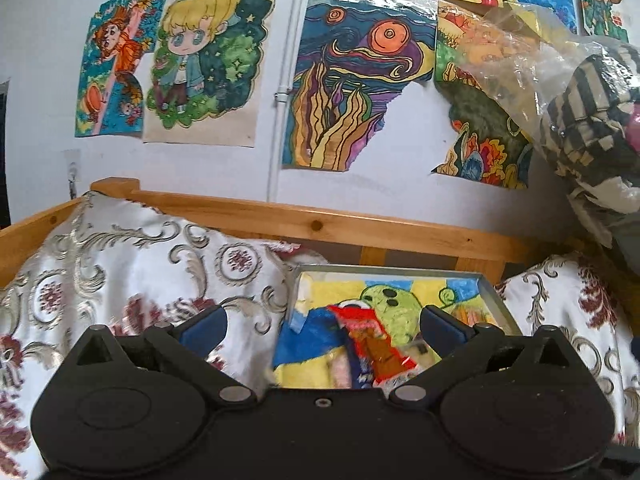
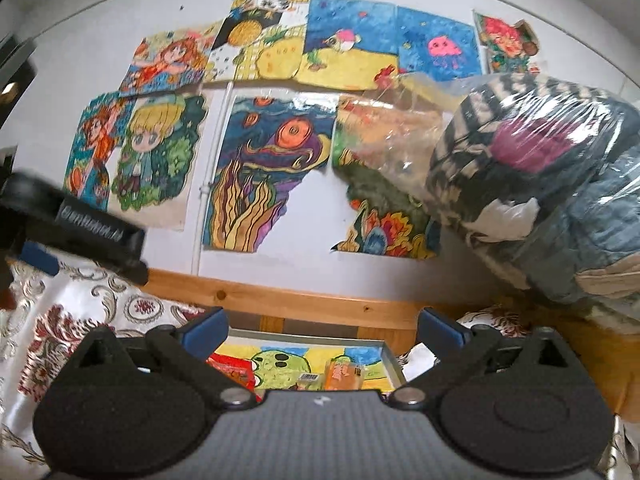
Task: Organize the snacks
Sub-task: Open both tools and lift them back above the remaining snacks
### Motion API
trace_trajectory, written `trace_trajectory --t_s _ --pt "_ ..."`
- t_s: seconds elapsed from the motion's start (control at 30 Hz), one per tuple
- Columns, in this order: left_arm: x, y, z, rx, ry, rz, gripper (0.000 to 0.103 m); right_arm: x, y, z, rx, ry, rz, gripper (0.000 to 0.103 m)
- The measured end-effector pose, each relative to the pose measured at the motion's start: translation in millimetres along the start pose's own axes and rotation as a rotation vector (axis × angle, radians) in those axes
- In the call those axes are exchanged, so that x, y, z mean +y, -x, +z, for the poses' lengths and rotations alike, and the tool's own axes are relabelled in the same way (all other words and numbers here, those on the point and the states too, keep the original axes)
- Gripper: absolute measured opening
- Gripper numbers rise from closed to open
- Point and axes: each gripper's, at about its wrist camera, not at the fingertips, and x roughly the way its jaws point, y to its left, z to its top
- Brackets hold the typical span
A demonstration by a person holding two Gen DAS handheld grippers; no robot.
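I am holding the left gripper (image 1: 322, 326) with its jaws spread and empty, hovering above the red snack packet (image 1: 374, 344) in the tray (image 1: 498, 300), ready to grasp. My right gripper (image 2: 322, 330) is also gaping wide and empty over the orange snack (image 2: 344, 376) further right. The tray is sitting on the patterned bedcover (image 1: 132, 264).

Background: coloured drawings (image 1: 360, 92) taped across the white wall (image 1: 48, 40); a thin white pipe (image 1: 285, 92) runs down between them. Wooden rail (image 1: 320, 222) below the wall. Floral cloth (image 1: 132, 272) drapes its left side. Clear plastic bag of folded clothes (image 2: 532, 176) at right.
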Motion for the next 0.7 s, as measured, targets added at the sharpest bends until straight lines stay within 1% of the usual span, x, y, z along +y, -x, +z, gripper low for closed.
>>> trace_trajectory --t_s 0.13,0.27,0.5,0.6,0.7 --pt "8 19 -12 0.0 -0.028 0.001 0.102 -1 20 0 0.002 -0.031 0.003 0.103" --pt "16 34 -27 0.006 -0.054 -0.004 0.102 -1 35 -6 0.014 -0.019 0.019 0.103" --pt "41 49 -61 0.058 -0.003 -0.008 0.102 0 59 -18 0.073 0.024 0.014 0.103" --pt "53 52 -72 0.081 0.001 -0.008 0.102 -1 65 -22 0.111 0.004 0.025 0.103" --pt "63 55 -81 0.103 -0.016 -0.004 0.102 -1 70 -27 0.163 -0.017 0.04 0.103"
